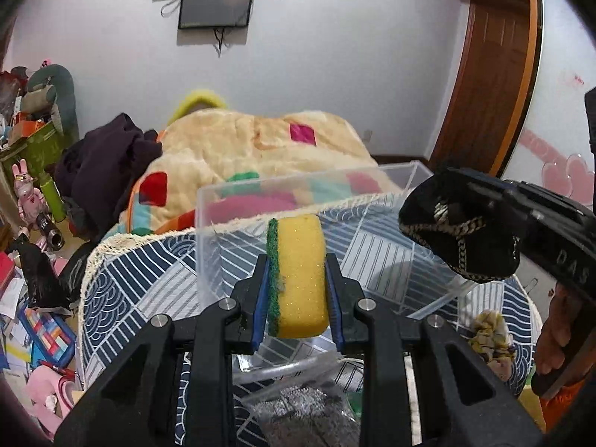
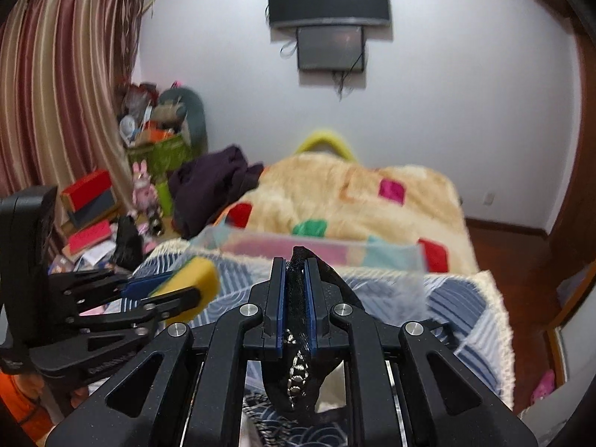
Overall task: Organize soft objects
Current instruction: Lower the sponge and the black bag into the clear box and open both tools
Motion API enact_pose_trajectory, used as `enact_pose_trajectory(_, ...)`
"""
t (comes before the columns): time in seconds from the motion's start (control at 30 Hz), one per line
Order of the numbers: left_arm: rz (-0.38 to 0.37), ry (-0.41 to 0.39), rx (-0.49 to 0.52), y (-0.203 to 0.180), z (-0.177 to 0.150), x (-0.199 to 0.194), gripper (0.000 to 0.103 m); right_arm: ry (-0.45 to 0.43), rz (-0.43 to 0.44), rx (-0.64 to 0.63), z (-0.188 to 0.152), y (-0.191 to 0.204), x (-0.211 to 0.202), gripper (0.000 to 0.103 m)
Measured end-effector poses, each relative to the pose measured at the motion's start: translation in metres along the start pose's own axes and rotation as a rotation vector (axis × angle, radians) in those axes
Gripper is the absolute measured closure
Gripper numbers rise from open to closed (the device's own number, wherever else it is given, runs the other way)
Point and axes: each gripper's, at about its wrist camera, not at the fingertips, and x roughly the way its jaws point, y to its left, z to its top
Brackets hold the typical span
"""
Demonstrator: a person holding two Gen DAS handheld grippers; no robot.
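Nearest, left gripper [image 1: 297, 290] clamped on a yellow sponge [image 1: 300, 275] with a green scouring face, foam visibly pinched between the blue pads, held above the near part of the clear plastic box [image 1: 208, 246]. Just to the right, right gripper [image 2: 296, 298] nearly closed on a black fabric pouch [image 2: 298, 383] with pale braided trim, most of it dangling below the fingers, poised over the box's right corner. Underneath, a silvery mesh cloth [image 1: 298, 409] and a yellow crumpled cloth [image 1: 488, 335] lying on the blue patterned spread [image 1: 149, 287] near its front and right edges, not yet gathered. Farther off, a cream fleece blanket [image 2: 335, 193] with coloured squares past the box's far wall. Likely risks: both loads aimed at one opening, so a clash of fingers or a nudge sliding the light box; sponge springing out on release and bouncing off the rim; thinly pinched pouch slipping early and landing outside.
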Motion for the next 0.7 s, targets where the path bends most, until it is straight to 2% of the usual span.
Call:
enact_pose_trajectory(0.23, -0.008, 0.062, 0.000, -0.001, 0.000, 0.018, 0.075, 0.149, 0.074, 0.015, -0.010, 0.000, 0.025, 0.093)
enact_pose_trajectory(0.37, -0.009, 0.079, 0.000, -0.002, -0.002, 0.019, 0.072, 0.210, 0.106, 0.022, -0.016, -0.002, 0.029, 0.087)
enact_pose_trajectory(0.47, -0.016, 0.069, -0.001, -0.002, -0.004, 0.013, 0.058, 0.201, 0.111, 0.020, -0.019, -0.005, 0.019, 0.072)
enact_pose_trajectory(0.53, -0.018, 0.054, 0.000, -0.002, -0.004, 0.006, 0.052, 0.174, 0.108, 0.027, -0.021, -0.009, 0.005, 0.058)
enact_pose_trajectory(0.67, -0.025, 0.019, -0.004, -0.002, -0.002, -0.014, 0.049, 0.131, 0.113, 0.045, -0.015, -0.014, -0.015, 0.051)
enact_pose_trajectory(0.7, -0.026, 0.004, -0.004, -0.002, -0.002, -0.020, 0.044, 0.116, 0.113, 0.051, -0.014, -0.016, -0.022, 0.045)
